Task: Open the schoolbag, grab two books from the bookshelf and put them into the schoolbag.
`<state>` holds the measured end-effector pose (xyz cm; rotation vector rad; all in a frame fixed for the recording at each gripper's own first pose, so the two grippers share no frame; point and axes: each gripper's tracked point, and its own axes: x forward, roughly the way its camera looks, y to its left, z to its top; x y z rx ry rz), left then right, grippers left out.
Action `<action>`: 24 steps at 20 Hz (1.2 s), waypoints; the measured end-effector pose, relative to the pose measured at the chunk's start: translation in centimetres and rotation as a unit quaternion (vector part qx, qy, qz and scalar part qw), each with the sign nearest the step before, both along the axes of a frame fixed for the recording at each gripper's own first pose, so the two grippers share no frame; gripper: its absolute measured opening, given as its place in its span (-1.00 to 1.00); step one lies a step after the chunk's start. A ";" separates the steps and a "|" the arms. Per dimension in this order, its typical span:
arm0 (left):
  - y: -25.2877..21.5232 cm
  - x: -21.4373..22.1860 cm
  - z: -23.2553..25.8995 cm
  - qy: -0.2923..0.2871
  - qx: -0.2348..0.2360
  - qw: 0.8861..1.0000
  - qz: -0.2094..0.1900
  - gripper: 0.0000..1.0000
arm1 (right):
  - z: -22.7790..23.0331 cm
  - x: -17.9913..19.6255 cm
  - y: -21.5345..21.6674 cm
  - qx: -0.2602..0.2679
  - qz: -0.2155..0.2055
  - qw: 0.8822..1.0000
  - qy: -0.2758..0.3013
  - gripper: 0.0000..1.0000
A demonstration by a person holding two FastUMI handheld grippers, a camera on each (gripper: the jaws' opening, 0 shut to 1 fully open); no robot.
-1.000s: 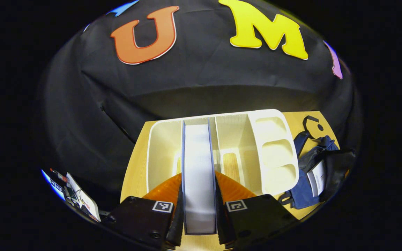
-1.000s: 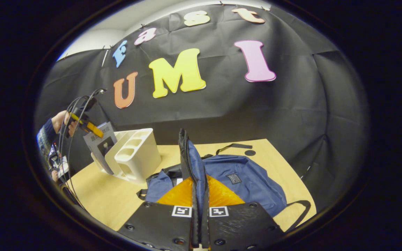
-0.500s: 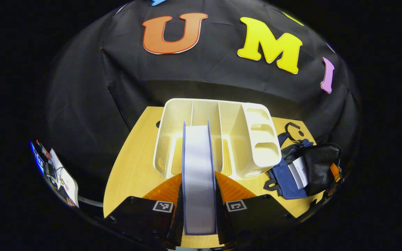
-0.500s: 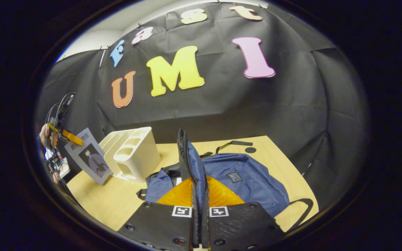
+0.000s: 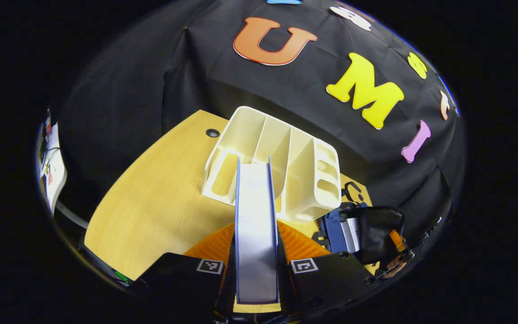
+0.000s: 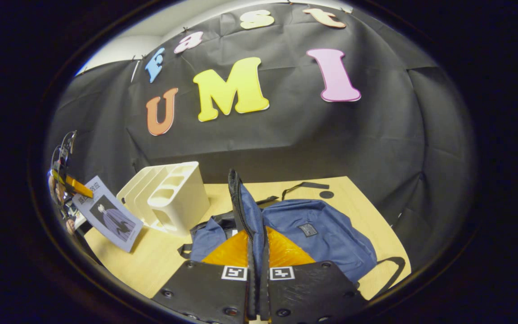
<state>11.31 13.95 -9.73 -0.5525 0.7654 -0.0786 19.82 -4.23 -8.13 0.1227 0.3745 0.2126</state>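
We saw the left gripper (image 5: 256,265) clamped on a book (image 5: 255,225), now lifted clear of the emptied shelf (image 5: 281,166). The bag (image 6: 317,234) held another book; the right gripper (image 6: 257,288) pinched its flap (image 6: 243,211).

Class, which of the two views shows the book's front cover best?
The right gripper view: the book hangs far left, its illustrated cover facing the camera. In the left gripper view only its page edge shows, clamped between the left gripper fingers.
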 end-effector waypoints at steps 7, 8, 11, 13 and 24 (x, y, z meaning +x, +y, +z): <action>-4.0 -1.8 -1.3 -0.015 -0.125 0.992 0.012 -0.12 | -0.3 0.0 0.8 -0.006 0.002 1.000 0.005 -0.93; -4.9 -2.0 -1.5 -0.013 -0.139 0.990 0.008 -0.19 | -0.2 0.1 1.0 -0.005 0.004 1.000 0.005 -0.93; -7.6 -2.1 -1.5 -0.016 -0.177 0.984 -0.004 -0.19 | 0.5 -0.1 2.1 0.018 0.021 1.000 0.010 -0.93; -9.4 -2.0 -0.9 -0.023 -0.208 0.978 -0.011 -0.19 | 0.9 0.1 2.1 0.017 0.022 1.000 0.011 -0.93; -17.2 2.4 -0.6 -0.019 -0.325 0.945 -0.019 -0.19 | 4.5 1.7 0.8 0.020 0.032 0.999 -0.023 -0.93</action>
